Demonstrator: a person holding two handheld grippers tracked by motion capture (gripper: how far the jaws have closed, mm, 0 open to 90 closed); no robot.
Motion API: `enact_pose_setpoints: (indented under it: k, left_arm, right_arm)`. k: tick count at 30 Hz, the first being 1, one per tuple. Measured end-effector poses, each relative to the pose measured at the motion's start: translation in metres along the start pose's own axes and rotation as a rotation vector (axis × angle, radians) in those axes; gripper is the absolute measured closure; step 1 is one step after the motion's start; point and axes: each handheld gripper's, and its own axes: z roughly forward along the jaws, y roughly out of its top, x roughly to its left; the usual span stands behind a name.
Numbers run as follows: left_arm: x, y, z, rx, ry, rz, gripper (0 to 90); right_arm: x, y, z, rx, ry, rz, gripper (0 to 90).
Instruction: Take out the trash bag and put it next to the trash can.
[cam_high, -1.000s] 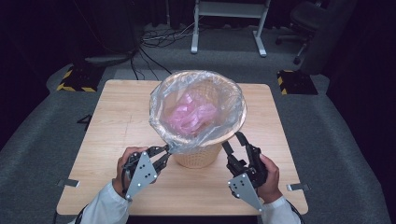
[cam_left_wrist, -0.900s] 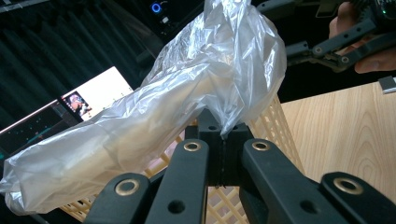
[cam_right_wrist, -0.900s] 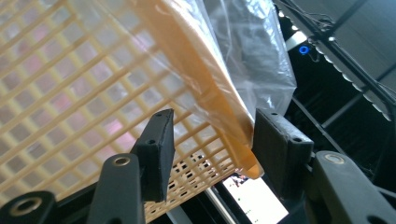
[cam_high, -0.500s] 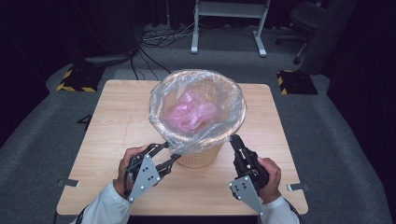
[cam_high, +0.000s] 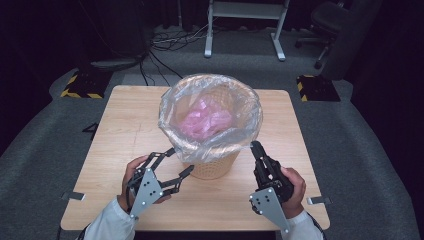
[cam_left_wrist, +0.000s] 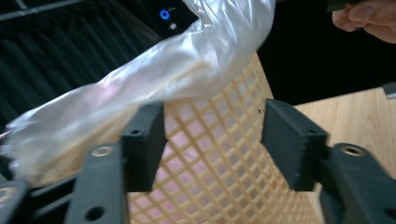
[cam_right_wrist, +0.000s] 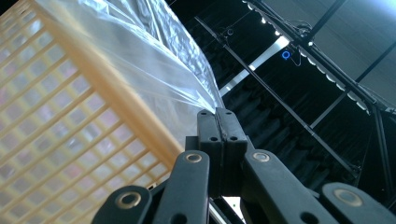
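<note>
- Centrally, a lattice basket stands upright on a wooden table, lined with a clear plastic bag whose edge folds over the rim.
- Inside the bag lies something pink, crumpled.
- At the basket's near left, the left gripper has its jaws spread; they have just been opening. One jaw tip sits beside the bag's hanging edge, the other beside the basket wall.
- From the left gripper view, the basket shows between the open jaws, and the bag drapes across above them, not pinched.
- At the basket's near right, the right gripper has its jaws pressed together on the bag's edge, pulling it taut.
- From the right gripper view, the film stretches from the basket rim to the closed jaw tips.
- A hand holds each gripper at the table's near edge.
</note>
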Motion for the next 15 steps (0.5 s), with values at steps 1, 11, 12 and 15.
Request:
enact_pose_setpoints:
  k: [1,11,12,15]
  left_arm:
    - [0.001,0.001,-0.002,-0.008,0.0,-0.003,38.7]
    - [-0.002,0.026,-0.004,-0.07,0.029,0.013,33.3]
    - [-0.003,0.029,-0.001,-0.065,0.016,0.02,33.1]
    - [-0.008,0.035,0.008,-0.066,0.0,0.021,33.1]
  right_arm:
    - [-0.003,0.001,0.002,-0.002,-0.004,0.006,90.0]
    - [-0.015,0.009,0.019,0.011,0.011,0.041,90.0]
    - [-0.015,0.01,0.02,0.013,0.014,0.046,90.0]
    - [-0.014,0.011,0.021,0.006,0.017,0.053,90.0]
